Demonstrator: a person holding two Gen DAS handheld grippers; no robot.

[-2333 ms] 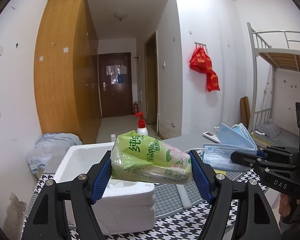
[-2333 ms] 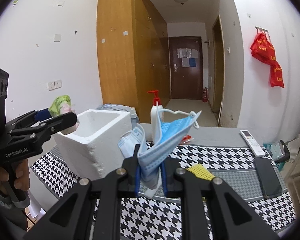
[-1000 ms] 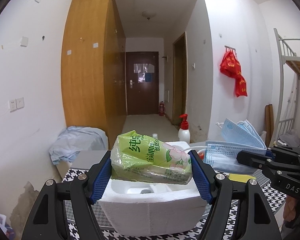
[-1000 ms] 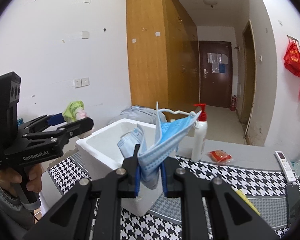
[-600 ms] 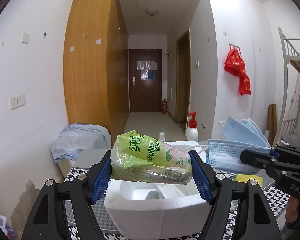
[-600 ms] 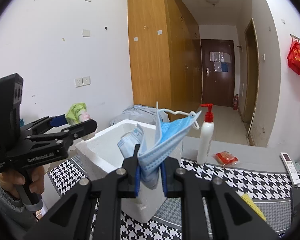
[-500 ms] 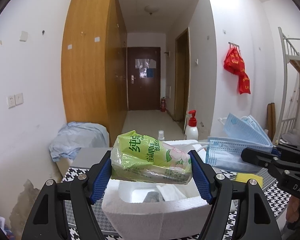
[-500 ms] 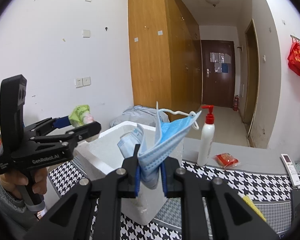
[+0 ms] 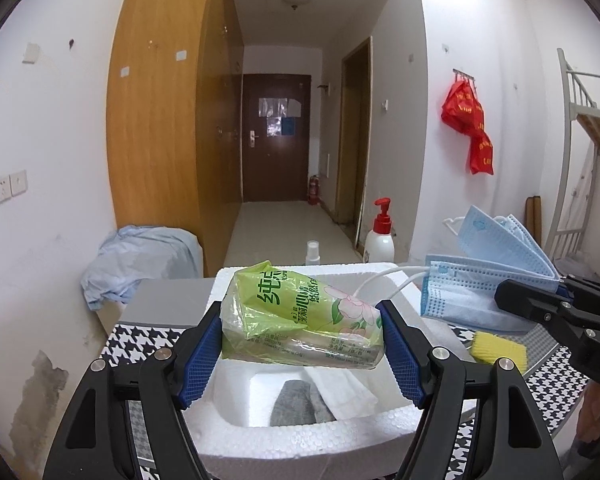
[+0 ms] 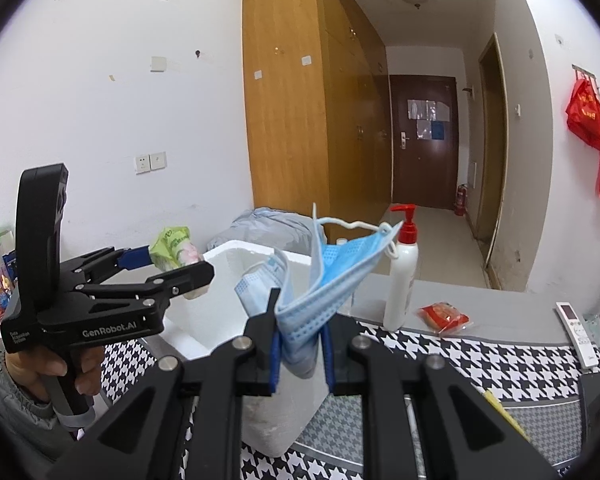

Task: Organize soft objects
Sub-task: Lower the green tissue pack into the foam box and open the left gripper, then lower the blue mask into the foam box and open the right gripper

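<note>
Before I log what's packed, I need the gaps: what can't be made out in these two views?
- Foam box contents, left wrist view: the held tissue pack covers the interior; only a grey cloth and a white item show.
- Box interior, right wrist view: hidden by its wall and the face masks.
- Tissue pack print: too small to read.

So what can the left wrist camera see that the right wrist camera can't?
Only the left wrist view looks down into the foam box, where a grey cloth and a white mask lie. Only the right wrist view shows the remote, the red packet and the hand holding the left gripper. Both show the tissue pack, blue masks and pump bottle.
</note>
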